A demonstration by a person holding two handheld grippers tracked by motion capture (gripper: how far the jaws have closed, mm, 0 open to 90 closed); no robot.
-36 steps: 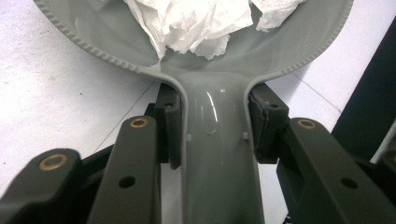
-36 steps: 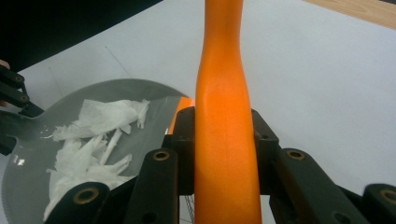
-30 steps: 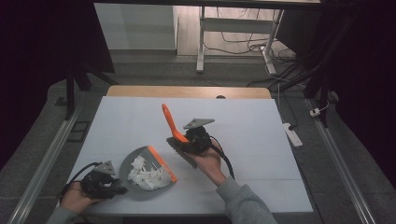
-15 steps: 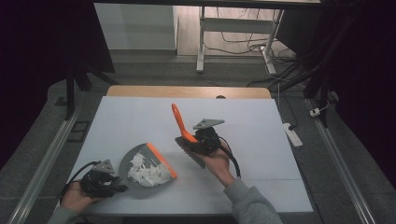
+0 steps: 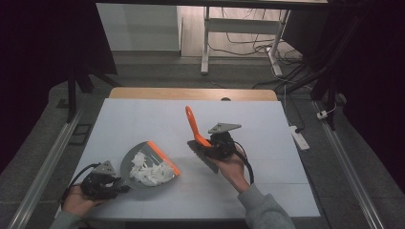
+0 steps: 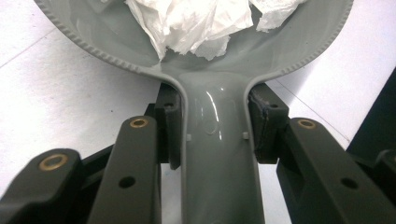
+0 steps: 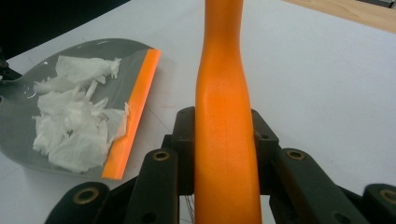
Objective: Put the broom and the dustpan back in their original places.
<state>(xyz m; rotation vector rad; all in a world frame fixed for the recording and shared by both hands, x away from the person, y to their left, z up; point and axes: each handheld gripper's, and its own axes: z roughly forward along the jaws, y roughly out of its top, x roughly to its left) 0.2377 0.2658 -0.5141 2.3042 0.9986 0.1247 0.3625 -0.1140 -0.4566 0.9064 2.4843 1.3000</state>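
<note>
At table's near left corner: left gripper [image 5: 117, 187], jaws clamped on grey handle [image 6: 219, 163] of dustpan [image 5: 138, 179], one pad [image 6: 264, 126] pressed to each side of handle. Just right of that gripper, resting on white table [image 5: 143, 119]: pan body, orange lip [image 5: 164, 156] turned toward table's middle and far side, heap of torn white paper scraps [image 5: 150, 171] piled inside against lip. Right of dustpan, a little apart from it, near table's middle: brush [image 5: 200, 148], bristled grey head low, orange handle [image 5: 192, 125] slanting up and away toward far edge. Around that handle: right gripper [image 5: 210, 145], jaws shut tight on it from both sides, held in hand [image 5: 231, 167] with grey sleeve [image 5: 265, 210] reaching in from near edge.
</note>
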